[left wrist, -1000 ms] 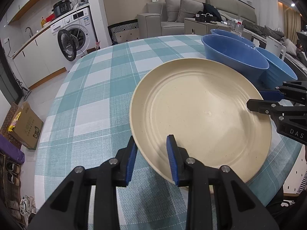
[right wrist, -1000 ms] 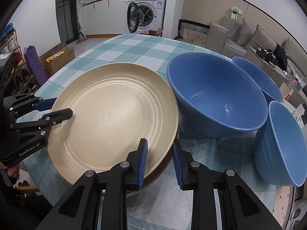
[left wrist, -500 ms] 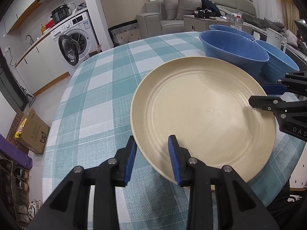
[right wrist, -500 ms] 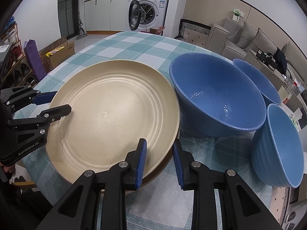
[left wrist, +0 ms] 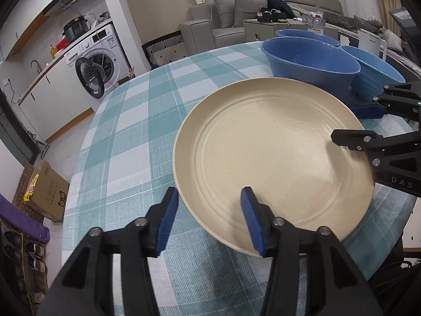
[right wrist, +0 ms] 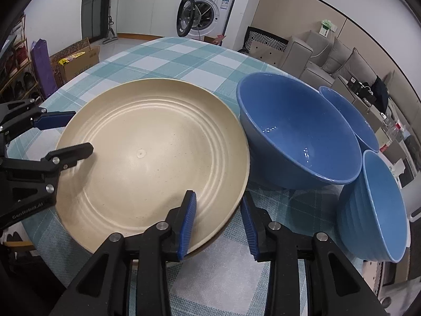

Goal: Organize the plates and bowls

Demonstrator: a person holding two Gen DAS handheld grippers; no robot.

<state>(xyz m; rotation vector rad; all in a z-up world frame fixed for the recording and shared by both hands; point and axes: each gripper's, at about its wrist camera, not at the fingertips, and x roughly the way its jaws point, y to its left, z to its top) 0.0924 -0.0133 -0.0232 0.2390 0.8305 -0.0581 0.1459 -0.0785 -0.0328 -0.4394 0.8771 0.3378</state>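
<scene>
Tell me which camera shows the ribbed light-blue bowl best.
The right wrist view: the ribbed light-blue bowl shows its grooved outer wall and inside, right of the large blue bowl. The left wrist view catches only part of it, behind that bowl.

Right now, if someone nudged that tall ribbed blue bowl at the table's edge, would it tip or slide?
The ribbed blue bowl already looks tilted, leaning by the large blue bowl, so it would probably rock or tip. Its glossy surface looks slippery, though the woven tablecloth may resist sliding.
</scene>
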